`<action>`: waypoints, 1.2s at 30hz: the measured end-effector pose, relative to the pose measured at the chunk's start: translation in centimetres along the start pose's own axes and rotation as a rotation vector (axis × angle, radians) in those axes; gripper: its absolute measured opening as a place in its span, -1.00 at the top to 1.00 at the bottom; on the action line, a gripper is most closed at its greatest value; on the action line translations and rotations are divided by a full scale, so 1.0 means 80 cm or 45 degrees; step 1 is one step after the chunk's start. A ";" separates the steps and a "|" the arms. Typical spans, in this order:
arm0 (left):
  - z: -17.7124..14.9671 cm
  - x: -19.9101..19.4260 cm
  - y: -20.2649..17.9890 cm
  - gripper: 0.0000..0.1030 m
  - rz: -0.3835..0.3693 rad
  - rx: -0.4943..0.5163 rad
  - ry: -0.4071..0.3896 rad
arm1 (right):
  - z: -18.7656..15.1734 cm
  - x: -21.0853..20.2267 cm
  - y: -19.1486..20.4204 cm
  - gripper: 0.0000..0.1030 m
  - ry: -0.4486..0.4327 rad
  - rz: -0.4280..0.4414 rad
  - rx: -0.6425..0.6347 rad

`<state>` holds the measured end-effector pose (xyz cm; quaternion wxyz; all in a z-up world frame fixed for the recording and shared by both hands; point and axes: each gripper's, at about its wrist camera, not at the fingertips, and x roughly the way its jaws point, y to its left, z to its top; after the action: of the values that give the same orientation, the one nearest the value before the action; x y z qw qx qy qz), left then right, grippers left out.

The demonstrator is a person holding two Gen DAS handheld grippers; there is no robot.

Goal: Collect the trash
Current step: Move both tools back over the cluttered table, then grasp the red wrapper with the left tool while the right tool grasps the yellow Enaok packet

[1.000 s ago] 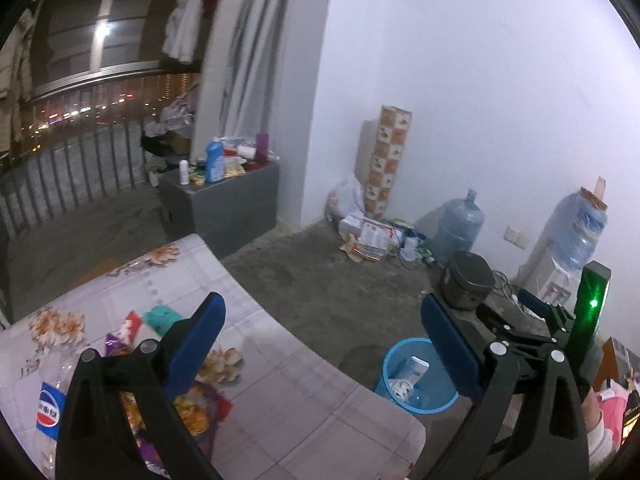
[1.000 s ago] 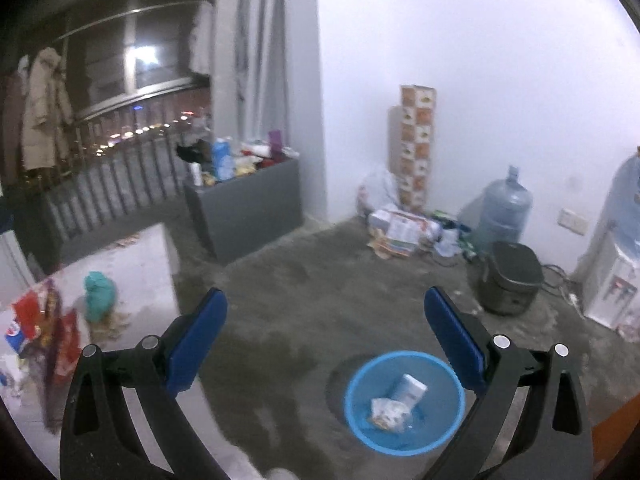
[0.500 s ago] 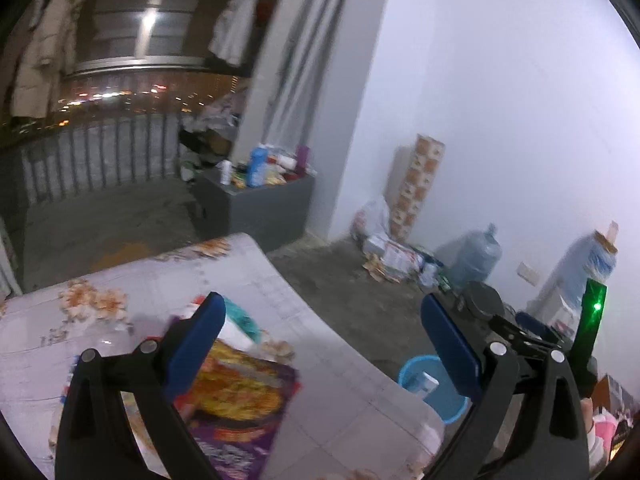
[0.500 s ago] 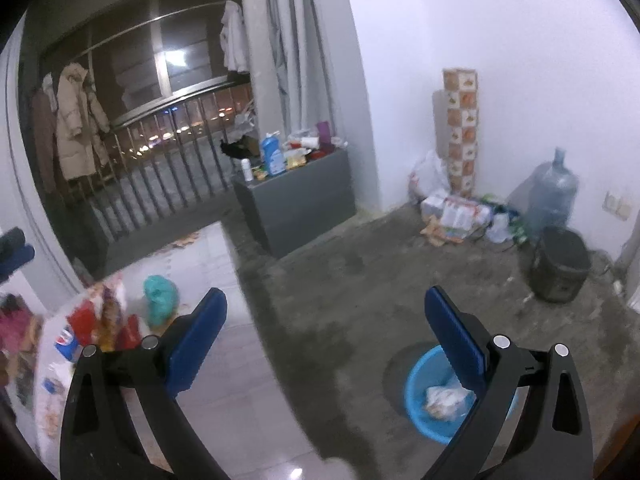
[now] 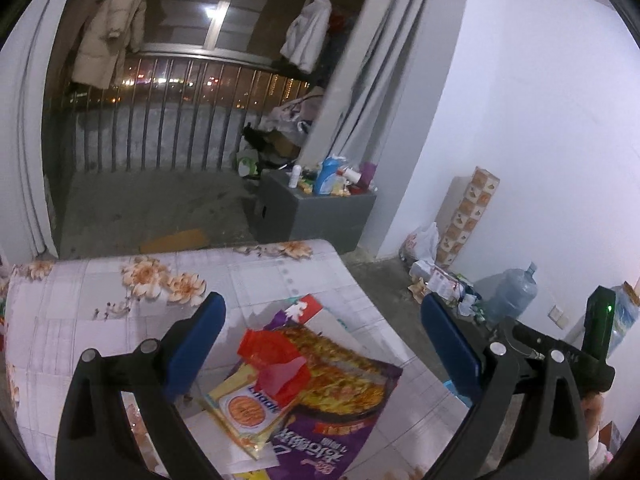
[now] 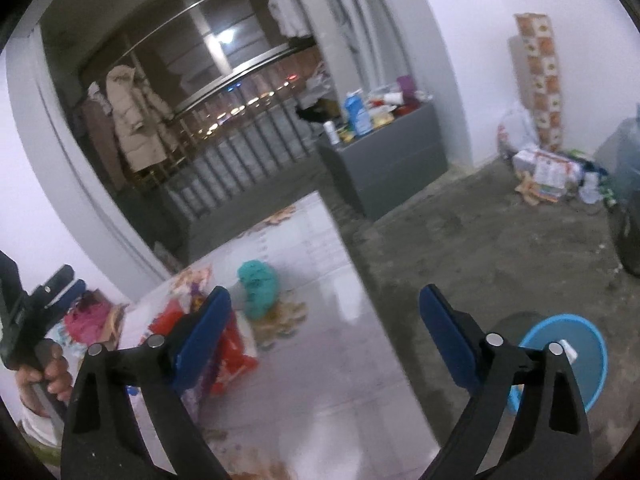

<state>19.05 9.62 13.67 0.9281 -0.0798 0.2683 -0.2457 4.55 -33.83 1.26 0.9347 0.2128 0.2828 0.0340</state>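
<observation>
My left gripper (image 5: 324,348) hangs open over a heap of wrappers on the flowered table (image 5: 120,320). The heap holds a purple snack bag (image 5: 352,384), a crumpled red wrapper (image 5: 276,360) and a yellow packet (image 5: 244,408). No pad touches them. My right gripper (image 6: 324,340) stands wide above the table's near corner, its jaws closing with nothing between them. A teal bag (image 6: 258,288) and a red wrapper (image 6: 234,356) lie ahead on its left. The blue bin (image 6: 568,360), with white trash inside, sits on the floor at the right.
A grey cabinet (image 5: 316,216) crowded with bottles stands beyond the table by the balcony railing (image 5: 168,128). Water jugs (image 5: 512,296), boxes and bags line the white wall. A hand (image 6: 48,376) holds the other tool at the left edge of the right wrist view.
Both views have swung left, away from the floor and onto the table. The wrappers now lie under my left gripper. The bin has slid to the right edge of the right wrist view.
</observation>
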 end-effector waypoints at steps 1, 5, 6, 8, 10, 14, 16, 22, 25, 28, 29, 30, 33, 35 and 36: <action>-0.003 0.001 0.004 -0.85 -0.003 -0.003 0.005 | 0.000 0.002 0.004 -0.67 0.010 0.014 0.001; -0.010 0.007 0.014 -0.75 -0.011 0.003 0.032 | 0.004 0.024 0.022 -0.56 0.067 0.060 -0.001; -0.011 0.009 0.015 -0.72 -0.015 0.005 0.040 | 0.005 0.029 0.026 -0.54 0.080 0.073 -0.001; -0.015 0.013 0.017 -0.67 -0.026 0.018 0.056 | 0.007 0.038 0.036 -0.48 0.105 0.103 -0.007; -0.021 0.019 0.017 -0.62 -0.035 0.041 0.076 | 0.006 0.047 0.045 -0.42 0.133 0.122 -0.020; -0.036 0.033 0.011 -0.54 -0.048 0.090 0.127 | 0.009 0.066 0.058 -0.23 0.197 0.159 -0.031; -0.047 0.042 0.006 -0.51 -0.056 0.120 0.155 | 0.010 0.072 0.064 -0.17 0.220 0.180 -0.041; -0.078 0.091 0.000 -0.33 0.030 0.209 0.277 | 0.010 0.091 0.079 -0.05 0.276 0.212 -0.061; -0.086 0.110 0.006 -0.18 0.064 0.212 0.320 | 0.011 0.104 0.084 0.05 0.308 0.221 -0.066; -0.092 0.125 0.017 0.01 0.097 0.186 0.353 | 0.010 0.111 0.092 0.10 0.330 0.236 -0.073; -0.092 0.128 0.020 0.11 0.101 0.177 0.357 | 0.008 0.112 0.094 0.12 0.334 0.240 -0.075; -0.093 0.129 0.023 0.20 0.104 0.165 0.361 | 0.008 0.113 0.096 0.13 0.340 0.245 -0.080; -0.093 0.132 0.034 0.56 0.099 0.119 0.368 | 0.005 0.114 0.102 0.19 0.355 0.259 -0.087; -0.091 0.129 0.040 0.71 0.102 0.099 0.356 | 0.002 0.113 0.108 0.23 0.362 0.278 -0.092; -0.090 0.126 0.044 0.77 0.101 0.086 0.346 | 0.001 0.112 0.111 0.23 0.363 0.289 -0.096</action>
<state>24.07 7.56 1.99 0.8943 -0.0039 0.3860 -0.2263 12.63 -24.13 0.41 0.8826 0.2012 0.3851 0.1797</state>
